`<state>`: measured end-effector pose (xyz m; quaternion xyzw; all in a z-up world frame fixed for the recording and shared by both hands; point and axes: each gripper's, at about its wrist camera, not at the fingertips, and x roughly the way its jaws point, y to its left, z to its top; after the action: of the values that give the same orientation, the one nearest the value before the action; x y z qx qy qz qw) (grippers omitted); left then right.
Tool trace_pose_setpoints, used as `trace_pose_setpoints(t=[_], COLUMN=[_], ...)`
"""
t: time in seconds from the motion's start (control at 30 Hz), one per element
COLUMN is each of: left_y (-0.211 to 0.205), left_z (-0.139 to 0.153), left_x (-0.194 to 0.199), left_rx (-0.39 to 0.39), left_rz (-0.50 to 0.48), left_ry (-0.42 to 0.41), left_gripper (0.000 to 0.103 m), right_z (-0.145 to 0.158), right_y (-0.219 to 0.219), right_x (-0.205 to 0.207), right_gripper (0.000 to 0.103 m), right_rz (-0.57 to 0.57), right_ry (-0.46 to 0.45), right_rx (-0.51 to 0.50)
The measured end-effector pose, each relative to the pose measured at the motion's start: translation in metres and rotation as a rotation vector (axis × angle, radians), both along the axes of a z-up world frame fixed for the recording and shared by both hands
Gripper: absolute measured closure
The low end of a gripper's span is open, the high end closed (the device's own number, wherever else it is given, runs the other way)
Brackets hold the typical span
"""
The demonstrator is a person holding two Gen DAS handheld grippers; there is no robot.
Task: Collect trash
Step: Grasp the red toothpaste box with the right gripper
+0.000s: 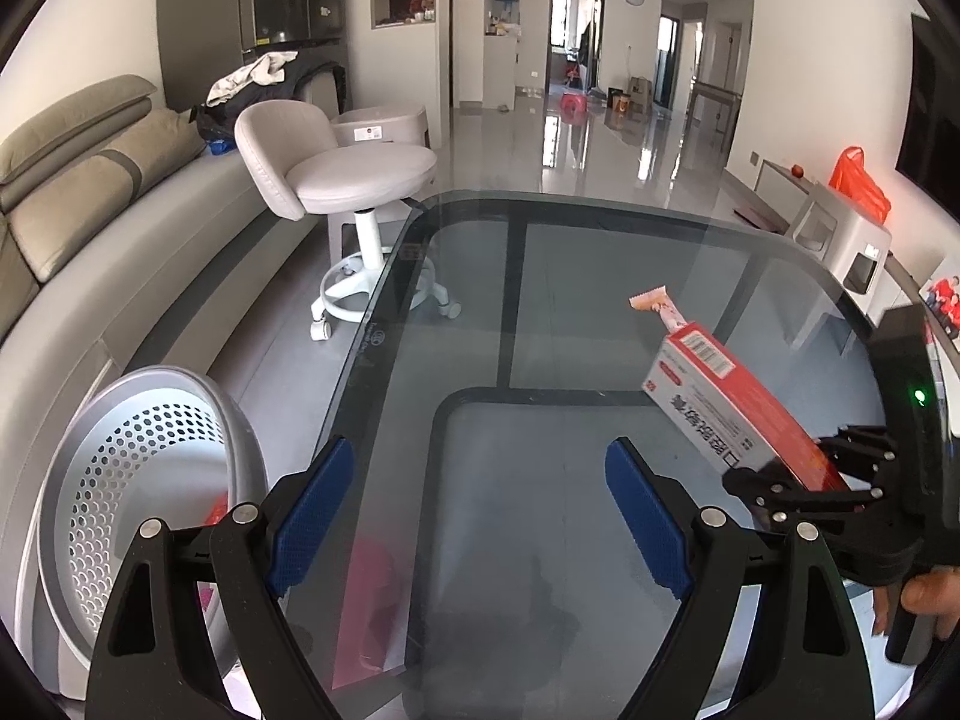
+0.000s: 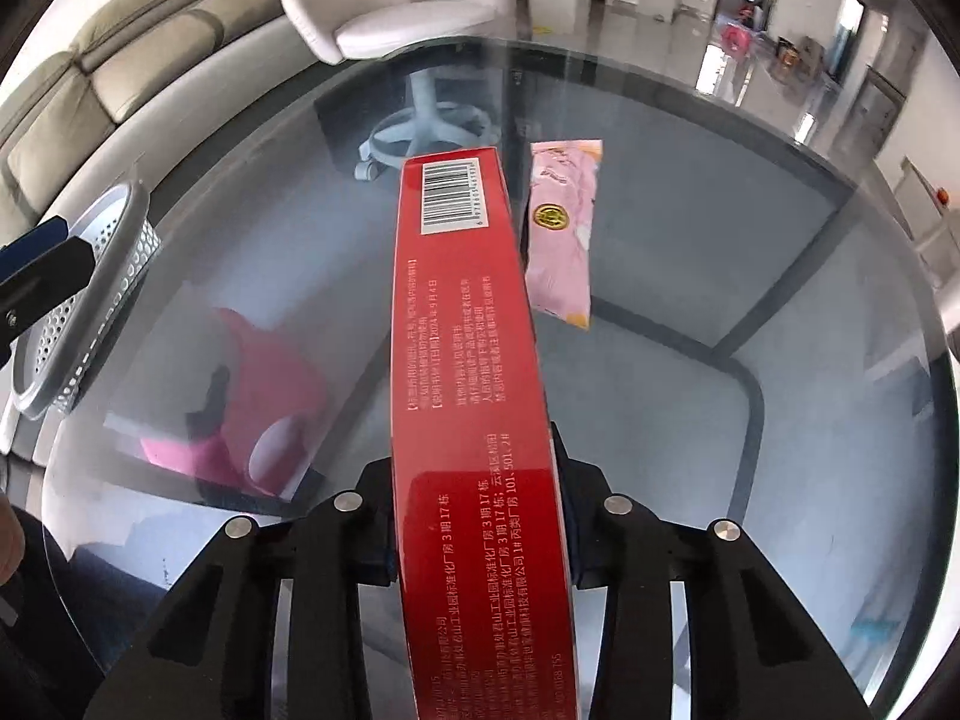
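Observation:
A long red and white carton (image 2: 468, 330) lies between the pads of my right gripper (image 2: 474, 480), which is shut on its near end. The carton is tilted over the glass table (image 1: 540, 276); the same carton (image 1: 726, 402) shows at the right in the left wrist view. A pink snack wrapper (image 2: 564, 234) lies flat on the glass just right of the carton's far end. My left gripper (image 1: 480, 480) hangs open over the table's near left part, with nothing between its blue pads. A silver perforated wastebasket (image 1: 138, 468) stands off the table's left edge.
A white swivel chair (image 1: 354, 180) stands beyond the table's far left corner, with a beige sofa (image 1: 90, 192) along the left. A pink stool (image 2: 252, 396) shows beneath the glass. An orange bag (image 1: 858, 180) sits on a unit at the right.

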<state>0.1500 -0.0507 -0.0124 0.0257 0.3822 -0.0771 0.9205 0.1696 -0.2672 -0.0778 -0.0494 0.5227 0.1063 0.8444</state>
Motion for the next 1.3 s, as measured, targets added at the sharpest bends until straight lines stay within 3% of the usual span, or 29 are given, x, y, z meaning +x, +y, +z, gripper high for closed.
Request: trace_pose_setpoints(t=[0.37, 0.73, 1.03, 1.2, 1.3], left_y=[0.001, -0.026, -0.085, -0.125, -0.153], left_z=[0.009, 0.005, 0.004, -0.006, -0.019], left_x=[-0.011, -0.01, 0.005, 0.024, 0.042], left_rx=[-0.007, -0.031, -0.008, -0.043, 0.003], left_rz=[-0.016, -0.066, -0.136, -0.18, -0.182], left_ry=[-0.022, 0.011, -0.008, 0.021, 0.019], left_gripper=[0.019, 0.019, 0.019, 0.016, 0.016], right_z=[0.031, 0.06, 0.061, 0.059, 0.057], right_y=[-0.004, -0.041, -0.088, -0.12, -0.131], right_x=[-0.034, -0.057, -0.056, -0.055, -0.054], right_gripper=[0.067, 0.067, 0.067, 0.066, 0.067], right_rz=[-0.127, -0.262, -0.361, -0.415, -0.441], right_ry=[-0.069, -0.179, -0.212, -0.217, -0.216], right_rx=[0.13, 0.196, 0.221, 0.224, 0.233])
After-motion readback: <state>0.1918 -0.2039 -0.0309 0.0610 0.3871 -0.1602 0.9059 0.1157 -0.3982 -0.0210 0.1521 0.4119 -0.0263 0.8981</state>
